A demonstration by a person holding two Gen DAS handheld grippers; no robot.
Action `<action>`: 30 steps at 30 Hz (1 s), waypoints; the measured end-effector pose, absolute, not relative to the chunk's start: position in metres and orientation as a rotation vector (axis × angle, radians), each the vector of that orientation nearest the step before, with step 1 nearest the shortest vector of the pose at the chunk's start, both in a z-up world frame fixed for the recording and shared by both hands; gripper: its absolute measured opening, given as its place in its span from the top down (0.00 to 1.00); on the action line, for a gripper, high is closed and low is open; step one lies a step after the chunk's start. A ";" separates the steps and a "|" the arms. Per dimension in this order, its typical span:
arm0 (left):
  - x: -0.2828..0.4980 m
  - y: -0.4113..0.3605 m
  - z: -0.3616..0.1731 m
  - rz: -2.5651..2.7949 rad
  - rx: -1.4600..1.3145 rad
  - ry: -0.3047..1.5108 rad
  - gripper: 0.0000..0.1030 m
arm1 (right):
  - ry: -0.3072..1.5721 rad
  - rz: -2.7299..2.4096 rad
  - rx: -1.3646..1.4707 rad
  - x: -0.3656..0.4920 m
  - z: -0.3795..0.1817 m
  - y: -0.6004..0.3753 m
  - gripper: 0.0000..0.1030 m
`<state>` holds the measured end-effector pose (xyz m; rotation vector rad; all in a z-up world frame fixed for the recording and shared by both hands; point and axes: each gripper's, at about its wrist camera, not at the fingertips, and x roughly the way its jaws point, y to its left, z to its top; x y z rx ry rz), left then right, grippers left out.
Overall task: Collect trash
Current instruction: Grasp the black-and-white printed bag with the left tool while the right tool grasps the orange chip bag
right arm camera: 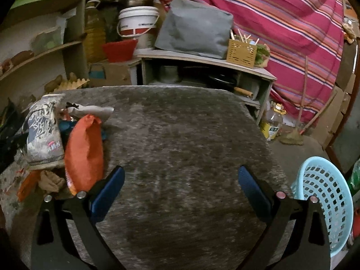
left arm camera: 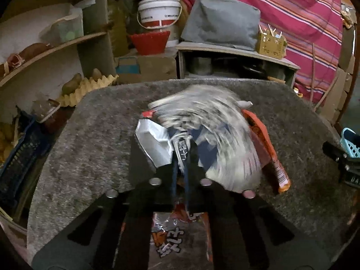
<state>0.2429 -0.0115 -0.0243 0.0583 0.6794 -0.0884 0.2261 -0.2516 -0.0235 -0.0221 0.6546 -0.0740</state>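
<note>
My left gripper (left arm camera: 181, 168) is shut on a grey-and-white printed snack bag (left arm camera: 213, 130), which is blurred by motion above the grey table (left arm camera: 90, 146). A silver wrapper (left arm camera: 153, 144), an orange wrapper (left arm camera: 267, 155) and a red printed wrapper (left arm camera: 177, 236) lie around it. In the right wrist view the same snack bag (right arm camera: 43, 132) and orange wrapper (right arm camera: 84, 150) sit at the table's left side. My right gripper (right arm camera: 181, 191) is open and empty above the bare table (right arm camera: 180, 146). A light blue basket (right arm camera: 324, 202) stands to its right.
Shelves with an egg tray (left arm camera: 87, 87) stand at the left. A white bucket (left arm camera: 159, 11), a red basket (left arm camera: 149, 41) and a grey bag (left arm camera: 222, 20) on a low cabinet lie behind the table. A striped pink cloth (right arm camera: 281, 22) hangs at the right; an oil bottle (right arm camera: 273, 121) stands on the floor.
</note>
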 end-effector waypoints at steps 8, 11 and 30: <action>0.224 0.009 -0.008 -0.033 0.076 0.625 1.00 | 0.658 -0.004 -0.021 0.222 -0.022 -0.225 0.05; 0.219 0.026 -0.003 -0.003 0.066 0.617 1.00 | 0.668 0.030 -0.029 0.222 -0.024 -0.209 0.05; 0.212 0.065 0.000 0.033 0.043 0.618 1.00 | 0.762 0.157 -0.089 0.253 -0.050 -0.160 0.65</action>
